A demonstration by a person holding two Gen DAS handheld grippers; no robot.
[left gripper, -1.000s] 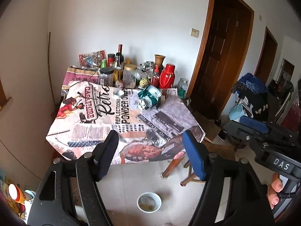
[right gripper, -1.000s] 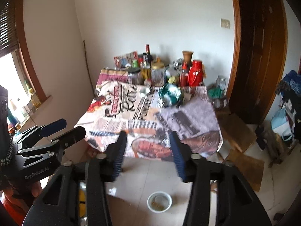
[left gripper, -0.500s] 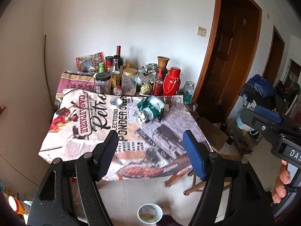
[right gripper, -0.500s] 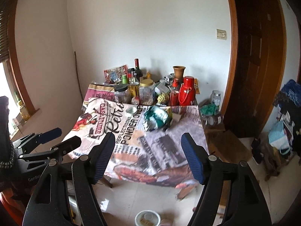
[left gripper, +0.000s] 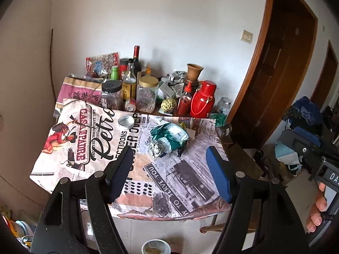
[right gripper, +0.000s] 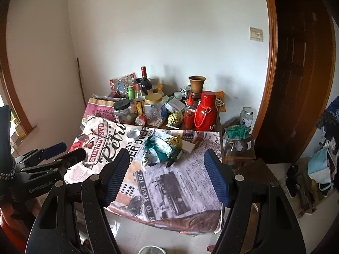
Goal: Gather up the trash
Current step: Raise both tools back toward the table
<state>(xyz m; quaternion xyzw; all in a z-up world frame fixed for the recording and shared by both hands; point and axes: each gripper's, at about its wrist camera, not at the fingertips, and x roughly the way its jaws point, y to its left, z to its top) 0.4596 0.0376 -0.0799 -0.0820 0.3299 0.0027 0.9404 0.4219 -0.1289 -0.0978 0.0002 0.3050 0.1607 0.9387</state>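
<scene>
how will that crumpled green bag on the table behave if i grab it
The crumpled green bag looks thin and creased, so probably floppy and light. It may collapse between the fingers. The foil ball touching it could roll away.

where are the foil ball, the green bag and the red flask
foil ball (left gripper: 156, 148), left wrist view, on its crinkled front
green bag (left gripper: 170, 134), left wrist view, on its crumpled middle
red flask (right gripper: 206, 112), right wrist view, on its body
</scene>
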